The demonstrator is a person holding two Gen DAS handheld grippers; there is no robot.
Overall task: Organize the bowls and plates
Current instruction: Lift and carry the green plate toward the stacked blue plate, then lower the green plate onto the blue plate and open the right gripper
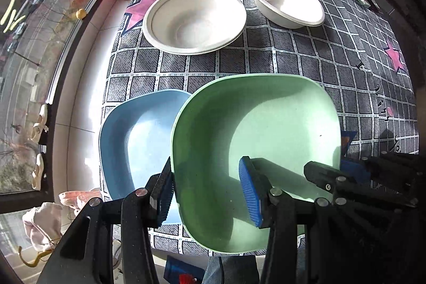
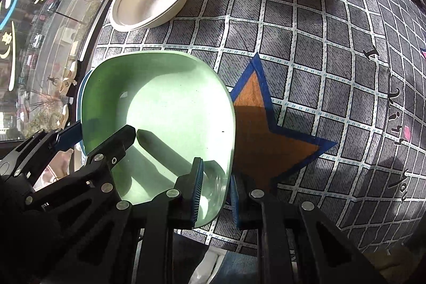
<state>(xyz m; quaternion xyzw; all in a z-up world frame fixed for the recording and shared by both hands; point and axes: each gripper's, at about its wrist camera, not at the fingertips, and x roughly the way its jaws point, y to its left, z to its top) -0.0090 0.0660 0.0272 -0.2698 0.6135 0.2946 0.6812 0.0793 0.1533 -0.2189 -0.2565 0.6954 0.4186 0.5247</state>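
beside green plate (image 1: 255,140), blue plate (image 1: 133,140), white bowls (image 1: 194,20)

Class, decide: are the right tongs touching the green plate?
Touching. The right wrist view shows the right tongs shut on the green plate rim.

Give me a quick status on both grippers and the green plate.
Right gripper shut on green plate rim. Left gripper straddles the opposite rim, grip unclear. Blue plate alongside, partly under. Three white bowls beyond, not in the way.
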